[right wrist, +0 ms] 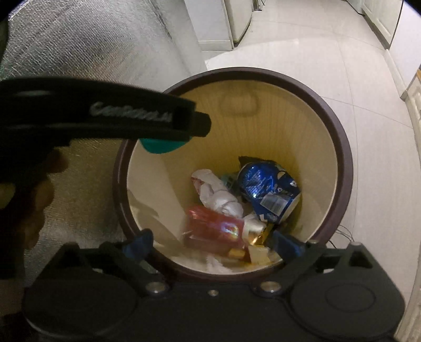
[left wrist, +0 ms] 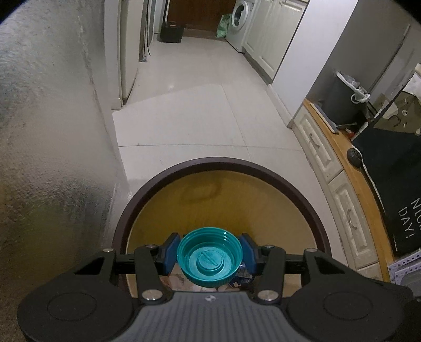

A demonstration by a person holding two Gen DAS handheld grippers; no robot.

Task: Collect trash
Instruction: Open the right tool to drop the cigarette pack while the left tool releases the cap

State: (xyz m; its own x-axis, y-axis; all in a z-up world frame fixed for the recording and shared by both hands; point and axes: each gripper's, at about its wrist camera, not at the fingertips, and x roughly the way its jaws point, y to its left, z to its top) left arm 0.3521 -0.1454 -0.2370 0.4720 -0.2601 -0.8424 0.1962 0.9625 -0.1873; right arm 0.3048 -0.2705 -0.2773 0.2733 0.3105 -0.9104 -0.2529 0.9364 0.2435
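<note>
pale tiled floor (left wrist: pixel 184 118), round bin (left wrist: pixel 221 164), washing machine (left wrist: pixel 240 22)

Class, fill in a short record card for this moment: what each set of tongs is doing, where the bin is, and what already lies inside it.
left tongs: shut on teal lid, held above the bin's opening
right tongs: open, holding nothing, at the bin's near rim
bin: round, dark rim, pale inner wall, on a tiled floor
contents: blue packet, red packet, white crumpled wrapper
lid status: not yet dropped
</note>
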